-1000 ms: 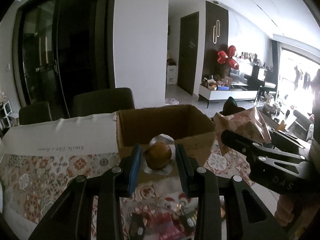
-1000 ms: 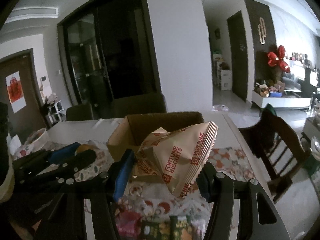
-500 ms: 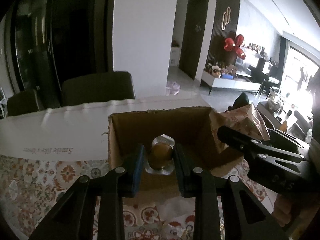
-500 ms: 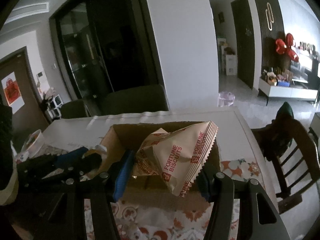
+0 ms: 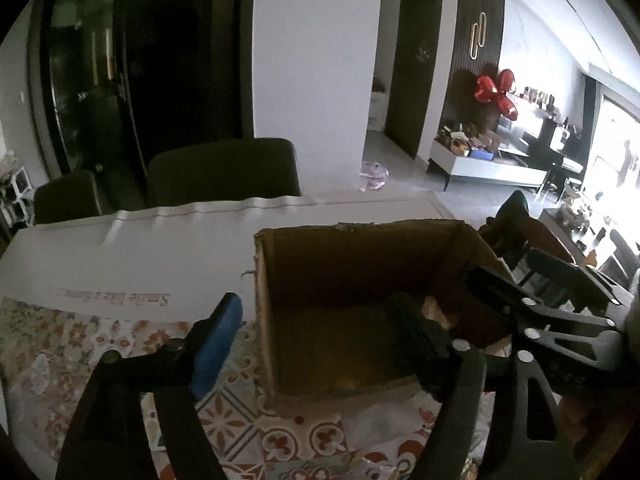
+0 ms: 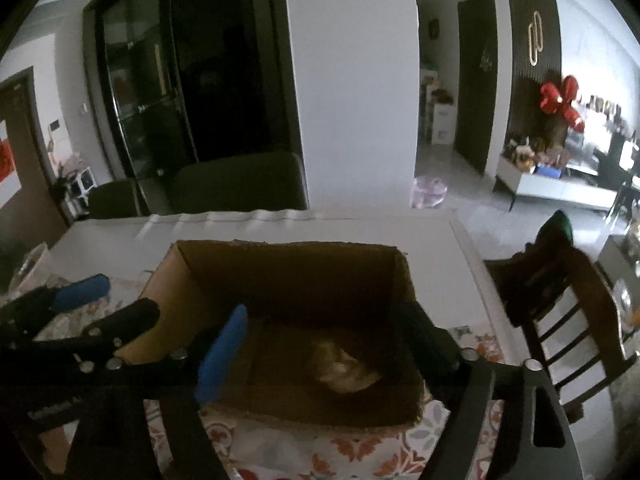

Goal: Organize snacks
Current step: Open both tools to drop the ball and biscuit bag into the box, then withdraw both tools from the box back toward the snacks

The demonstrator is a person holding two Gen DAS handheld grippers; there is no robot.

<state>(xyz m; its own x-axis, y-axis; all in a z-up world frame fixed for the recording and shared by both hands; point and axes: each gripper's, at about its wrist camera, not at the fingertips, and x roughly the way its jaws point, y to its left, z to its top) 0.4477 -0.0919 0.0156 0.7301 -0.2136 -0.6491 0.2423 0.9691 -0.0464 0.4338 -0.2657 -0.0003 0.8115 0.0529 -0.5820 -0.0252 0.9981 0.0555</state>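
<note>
One open cardboard box (image 6: 280,276) stands on one table covered by a patterned tablecloth (image 6: 360,450), with one crumpled snack packet (image 6: 346,366) lying inside it. Two handheld grippers, the left gripper (image 5: 316,340) and the right gripper (image 6: 320,344), frame it. Two dark upholstered chairs (image 5: 224,172) stand at the far side and one wooden slat-back chair (image 6: 568,312) at the right.

Our left gripper (image 5: 316,330) hangs over the open cardboard box (image 5: 360,276), jaws opening with nothing between them. Our right gripper (image 5: 532,280) reaches in over the box's right wall.
</note>
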